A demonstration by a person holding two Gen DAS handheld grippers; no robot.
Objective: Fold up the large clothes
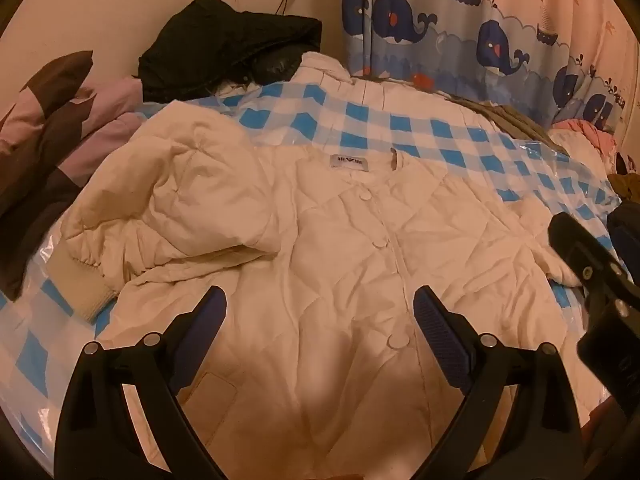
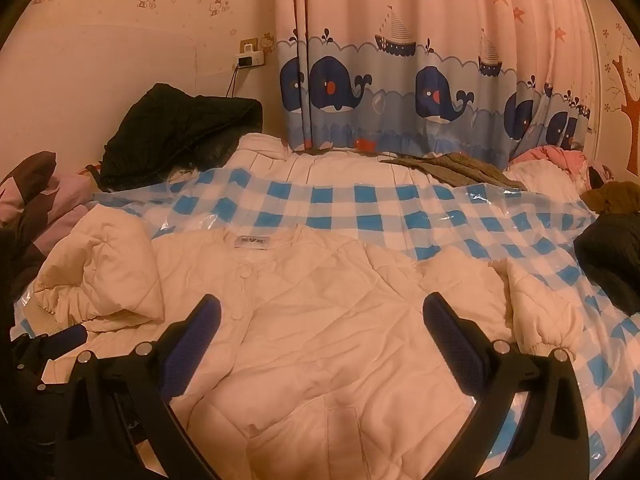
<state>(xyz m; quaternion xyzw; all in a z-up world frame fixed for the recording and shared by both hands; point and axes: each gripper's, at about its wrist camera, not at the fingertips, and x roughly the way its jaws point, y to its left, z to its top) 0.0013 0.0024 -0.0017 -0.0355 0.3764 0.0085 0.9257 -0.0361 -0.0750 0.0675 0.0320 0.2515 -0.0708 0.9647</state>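
Hovering over the bed, we hold the left tongs and right tongs spread apart, empty, above the white jacket lying buttoned across the checked sheet.

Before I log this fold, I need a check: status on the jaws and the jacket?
Left gripper and right gripper open, empty. White jacket flat, buttoned, one sleeve bunched. Nothing on it.
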